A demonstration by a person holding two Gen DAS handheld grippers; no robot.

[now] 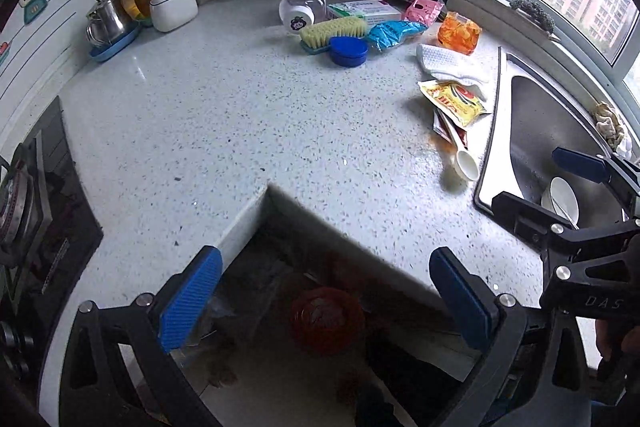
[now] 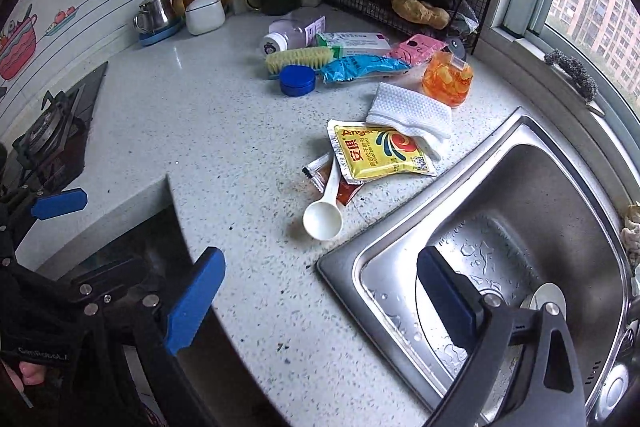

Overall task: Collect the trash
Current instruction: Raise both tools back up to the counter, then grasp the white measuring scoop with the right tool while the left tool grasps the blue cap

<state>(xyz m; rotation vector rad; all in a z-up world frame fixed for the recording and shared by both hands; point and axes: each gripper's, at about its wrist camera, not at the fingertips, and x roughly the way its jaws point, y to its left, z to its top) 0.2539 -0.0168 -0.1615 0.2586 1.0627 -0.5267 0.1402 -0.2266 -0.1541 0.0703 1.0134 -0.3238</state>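
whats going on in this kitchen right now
A person holds a gripper in each hand above a speckled counter, tidying up trash. The left gripper and the right gripper are both open and empty. Litter is on the counter beside the sink: a yellow packet, a small torn sachet, a white scoop and a blue wrapper.

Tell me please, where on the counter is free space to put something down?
The wide middle of the counter is bare, between the stove, the blue tin and the white scoop. It is crowded near the rack, and beside the sink around the yellow packet.
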